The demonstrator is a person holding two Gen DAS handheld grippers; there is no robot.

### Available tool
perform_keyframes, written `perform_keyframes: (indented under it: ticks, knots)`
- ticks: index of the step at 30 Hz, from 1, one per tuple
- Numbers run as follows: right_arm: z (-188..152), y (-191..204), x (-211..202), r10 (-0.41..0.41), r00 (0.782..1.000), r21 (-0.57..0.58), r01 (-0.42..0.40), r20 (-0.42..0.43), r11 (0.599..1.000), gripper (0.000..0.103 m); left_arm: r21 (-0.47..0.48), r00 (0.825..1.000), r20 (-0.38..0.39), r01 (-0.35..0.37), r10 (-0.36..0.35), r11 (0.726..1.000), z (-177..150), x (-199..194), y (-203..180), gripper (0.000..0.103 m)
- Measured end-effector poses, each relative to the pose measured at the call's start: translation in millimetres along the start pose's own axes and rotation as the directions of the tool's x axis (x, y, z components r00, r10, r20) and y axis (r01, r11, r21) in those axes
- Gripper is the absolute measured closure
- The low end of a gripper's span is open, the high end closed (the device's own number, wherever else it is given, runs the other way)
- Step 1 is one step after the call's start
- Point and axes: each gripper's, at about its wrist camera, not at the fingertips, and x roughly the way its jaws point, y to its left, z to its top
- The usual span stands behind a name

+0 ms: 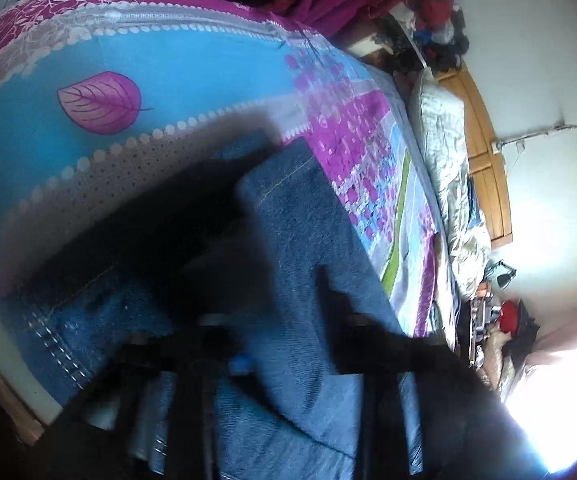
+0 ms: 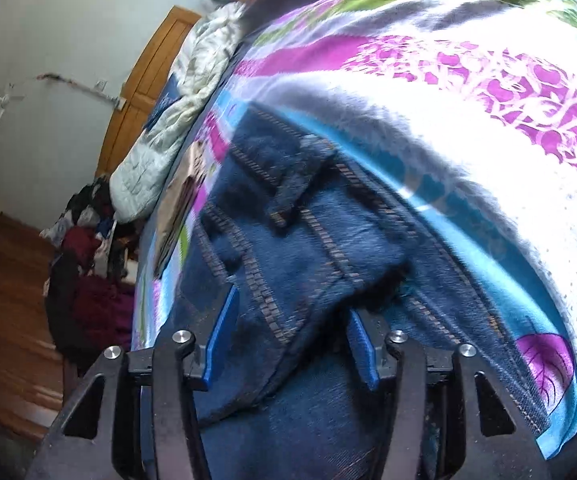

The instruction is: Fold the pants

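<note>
Blue denim pants (image 1: 296, 220) lie on a bed covered by a blue, purple and white patterned sheet (image 1: 168, 60). In the left wrist view a folded leg panel runs up from between the dark, shadowed fingers of my left gripper (image 1: 280, 312), which stand apart with denim between them. In the right wrist view the pants (image 2: 288, 240) show the waistband, belt loop and brown stitching. My right gripper (image 2: 292, 320) is open, its blue pads (image 2: 224, 328) on either side of a raised fold of denim, not closed on it.
A crumpled pale quilt (image 2: 156, 148) lies along the wooden headboard (image 2: 148, 68). A heap of dark red and mixed clothes (image 2: 88, 248) sits beside the bed over a wooden floor (image 2: 8, 300). The patterned sheet (image 2: 468, 80) spreads beyond the pants. A bright window (image 1: 560, 400) glares at the lower right.
</note>
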Motion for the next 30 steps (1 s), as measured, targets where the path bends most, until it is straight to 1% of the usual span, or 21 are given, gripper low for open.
perform_keyframes:
  ticks: [1, 2, 4, 5, 8, 10, 12, 13, 14, 16, 17, 18, 19, 20, 21, 23, 24, 26, 27, 29, 30]
  knots:
    - [1, -3, 3, -0.026, 1.000, 0.018, 0.026, 0.001, 1.000, 0.074, -0.005, 1.000, 0.001, -0.010, 0.010, 1.000, 1, 0, 3, 0.100]
    - [0, -5, 3, -0.064, 0.998, 0.025, 0.064, -0.003, 0.998, 0.091, -0.016, 1.000, 0.001, 0.000, 0.000, 1.000, 2, 1, 6, 0.099]
    - [4, 12, -2, -0.108, 0.994, -0.010, 0.108, 0.005, 0.994, 0.093, -0.010, 1.000, -0.002, -0.002, 0.002, 1.000, 4, -1, 6, 0.100]
    - [9, 33, -8, -0.113, 0.993, -0.071, 0.114, 0.022, 0.991, 0.093, 0.008, 1.000, 0.000, -0.004, 0.004, 1.000, 5, -2, 1, 0.100]
    - [25, 90, -32, -0.055, 0.997, -0.189, 0.064, 0.057, 0.980, 0.095, 0.043, 1.000, 0.010, 0.029, -0.029, 0.999, 10, -11, -18, 0.100]
    - [32, 122, -52, 0.004, 0.997, -0.250, 0.016, 0.079, 0.968, 0.095, 0.056, 0.997, 0.028, 0.076, -0.078, 0.995, 13, -21, -30, 0.100]
    - [26, 132, -76, 0.026, 0.996, -0.283, 0.001, 0.091, 0.959, 0.095, 0.072, 0.987, 0.065, 0.140, -0.145, 0.987, 10, -44, -37, 0.100]
    - [20, 128, -84, 0.025, 0.996, -0.282, 0.000, 0.085, 0.960, 0.095, 0.081, 0.981, 0.092, 0.166, -0.173, 0.983, 4, -59, -35, 0.100]
    - [14, 118, -90, 0.014, 0.997, -0.278, 0.007, 0.073, 0.961, 0.095, 0.091, 0.979, 0.111, 0.164, -0.173, 0.982, -1, -68, -32, 0.100]
    - [1, 86, -83, -0.079, 0.996, -0.242, 0.084, 0.030, 0.967, 0.095, 0.139, 0.985, 0.148, 0.072, -0.093, 0.988, -18, -80, -11, 0.099]
    - [-4, 66, -77, -0.121, 0.993, -0.202, 0.117, -0.010, 0.972, 0.095, 0.104, 0.994, 0.107, 0.027, -0.038, 0.994, -25, -69, 18, 0.099]
    - [-9, 49, -68, -0.162, 0.986, -0.172, 0.152, -0.047, 0.973, 0.095, 0.031, 0.999, 0.050, 0.012, -0.013, 0.999, -27, -54, 43, 0.099]
    - [-14, 35, -62, -0.200, 0.977, -0.167, 0.187, -0.067, 0.968, 0.095, -0.017, 1.000, 0.016, 0.002, -0.001, 1.000, -28, -45, 59, 0.099]
    - [-18, 27, -59, -0.235, 0.970, -0.177, 0.219, -0.069, 0.959, 0.095, -0.043, 0.999, 0.021, 0.037, -0.036, 0.998, -30, -41, 70, 0.099]
    - [-21, 23, -58, -0.251, 0.966, -0.185, 0.235, -0.064, 0.954, 0.095, -0.020, 0.999, 0.037, 0.036, -0.035, 0.999, -29, -44, 68, 0.099]
    - [-24, 23, -61, -0.239, 0.969, -0.179, 0.224, -0.064, 0.958, 0.095, 0.070, 0.998, 0.056, -0.021, 0.017, 0.997, -28, -50, 50, 0.099]
    - [-24, 26, -63, -0.235, 0.970, -0.196, 0.219, -0.061, 0.956, 0.095, 0.110, 0.998, 0.054, -0.018, 0.012, 0.994, -27, -53, 42, 0.099]
    - [-29, 26, -72, -0.233, 0.971, -0.254, 0.214, -0.046, 0.943, 0.095, 0.107, 0.999, 0.043, -0.004, -0.001, 0.994, -22, -58, 40, 0.097]
    - [-31, 24, -73, -0.250, 0.967, -0.273, 0.228, -0.049, 0.934, 0.095, 0.116, 0.999, 0.046, -0.004, -0.001, 0.993, -21, -59, 40, 0.095]
    - [-35, 11, -57, -0.309, 0.946, -0.274, 0.274, -0.094, 0.922, 0.096, 0.126, 0.999, 0.031, -0.043, 0.040, 0.991, -23, -54, 46, 0.095]
    - [-36, 4, -56, -0.304, 0.947, -0.264, 0.269, -0.104, 0.926, 0.096, 0.104, 0.998, 0.007, -0.057, 0.057, 0.993, -24, -48, 56, 0.095]
